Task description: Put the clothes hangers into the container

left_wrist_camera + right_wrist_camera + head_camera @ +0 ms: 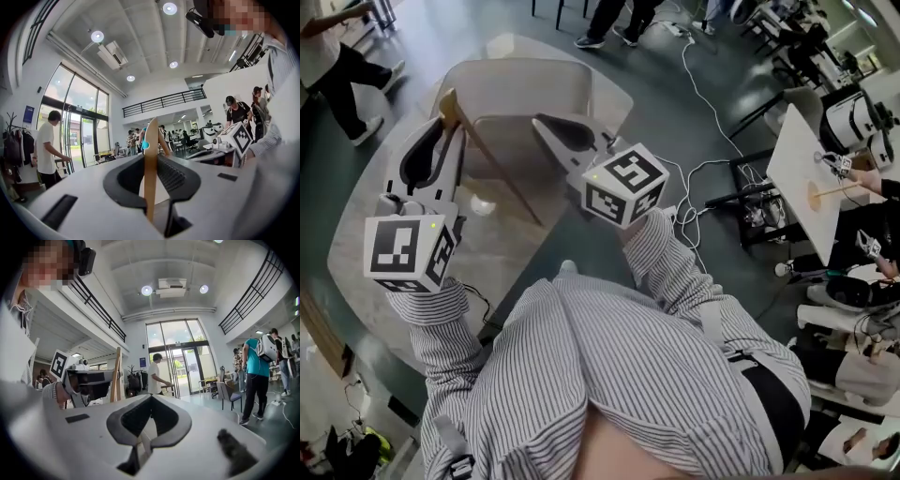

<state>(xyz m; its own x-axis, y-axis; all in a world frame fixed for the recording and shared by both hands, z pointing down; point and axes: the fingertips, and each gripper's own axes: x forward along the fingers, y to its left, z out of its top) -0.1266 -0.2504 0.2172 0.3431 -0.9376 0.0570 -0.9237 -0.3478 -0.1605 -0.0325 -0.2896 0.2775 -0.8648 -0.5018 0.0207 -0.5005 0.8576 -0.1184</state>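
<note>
The left hand-held gripper (442, 131) grasps a wooden hanger (499, 171), held above the desk (366, 234). The hanger's long axis runs from far left to near right. The right hand-held gripper (546, 127) is clenched, with nothing between its jaws.

Daylight pours through the tall glass front (174, 341) and round ceiling lamps (97, 36) glare white. Both gripper views are bright fisheyes, lines bowing toward black corners; the right hand-held gripper (150, 398) blurs close to the lens. The head view is dimmer, with soft, faint shadows.
</note>
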